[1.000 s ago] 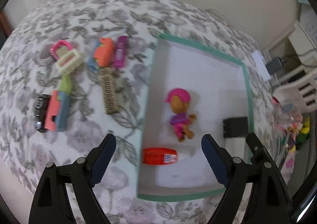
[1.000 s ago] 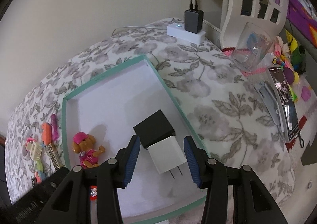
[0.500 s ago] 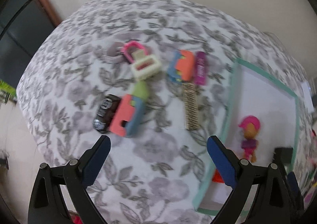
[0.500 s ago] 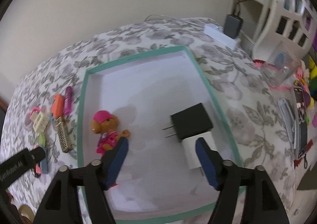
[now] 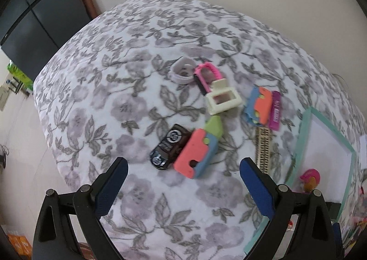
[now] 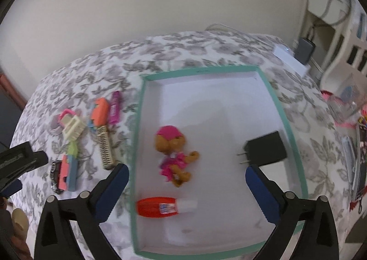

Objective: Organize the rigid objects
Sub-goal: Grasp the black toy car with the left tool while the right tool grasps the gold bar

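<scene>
A white tray with a teal rim [image 6: 283,120] lies on the floral bed. In it are a pink-capped toy dog [image 6: 174,154], a black charger plug [image 6: 267,152] and a red bottle [image 6: 160,207]. Left of the tray lie loose toys: a black toy car [image 5: 169,146], a pink-and-blue block [image 5: 197,156], a cream clip [image 5: 223,99], an orange-and-blue block [image 5: 259,108], a purple tube [image 5: 275,110] and a woven strip [image 5: 263,147]. My left gripper [image 5: 183,186] is open and empty above the car and block. My right gripper [image 6: 187,193] is open and empty over the tray.
A grey ring [image 5: 182,71] and pink loop [image 5: 207,74] lie behind the cream clip. A white power strip with a grey adapter [image 6: 296,56] sits at the bed's far right. A clear cup [image 6: 344,101] and clutter stand right of the bed. A dark cabinet [image 5: 34,18] stands left.
My left gripper swung left from the tray to above the loose toys. My right gripper let go of the white charger, opened wide and drew back; the white charger no longer shows.
</scene>
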The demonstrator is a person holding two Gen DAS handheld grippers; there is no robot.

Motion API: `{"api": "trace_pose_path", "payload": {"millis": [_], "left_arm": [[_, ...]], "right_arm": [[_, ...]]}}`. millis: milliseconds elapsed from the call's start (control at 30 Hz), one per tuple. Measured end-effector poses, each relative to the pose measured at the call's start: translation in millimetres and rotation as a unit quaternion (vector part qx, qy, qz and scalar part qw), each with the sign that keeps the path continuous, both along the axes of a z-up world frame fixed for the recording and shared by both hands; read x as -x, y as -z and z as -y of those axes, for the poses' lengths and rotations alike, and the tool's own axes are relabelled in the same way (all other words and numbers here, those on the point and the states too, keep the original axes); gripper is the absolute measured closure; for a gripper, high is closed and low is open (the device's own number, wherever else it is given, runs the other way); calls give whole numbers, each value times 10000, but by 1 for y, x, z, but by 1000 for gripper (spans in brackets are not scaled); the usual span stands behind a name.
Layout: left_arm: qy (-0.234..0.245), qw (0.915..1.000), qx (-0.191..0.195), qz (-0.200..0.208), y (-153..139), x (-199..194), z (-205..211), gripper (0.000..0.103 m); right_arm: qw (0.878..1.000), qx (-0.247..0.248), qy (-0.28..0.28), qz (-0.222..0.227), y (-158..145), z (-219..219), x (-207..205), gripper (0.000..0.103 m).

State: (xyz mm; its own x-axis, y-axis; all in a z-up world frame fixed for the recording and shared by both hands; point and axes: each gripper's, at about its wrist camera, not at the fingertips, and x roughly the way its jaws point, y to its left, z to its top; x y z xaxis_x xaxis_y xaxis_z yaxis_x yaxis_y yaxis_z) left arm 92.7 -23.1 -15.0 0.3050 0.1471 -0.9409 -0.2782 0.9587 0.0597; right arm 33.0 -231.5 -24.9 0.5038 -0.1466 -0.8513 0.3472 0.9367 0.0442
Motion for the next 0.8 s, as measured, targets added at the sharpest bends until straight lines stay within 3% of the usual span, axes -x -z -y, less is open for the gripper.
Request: {"api": "trace_pose_path", "payload": {"millis": [333,433,800], "left_arm": [[-284,9990,212,-263,31,-6,-46,5],[-462,9975,452,-268,41,-8,-67,5],[-159,9968,733,-282,65,-22,-83,5]], "right_arm": [[9978,-154,-649,-32,6,-47,-23,0],[9971,-266,-710,37,6,-54,-31,1],[9913,-51,-1306,-162,23,-95,-65,25]]}}
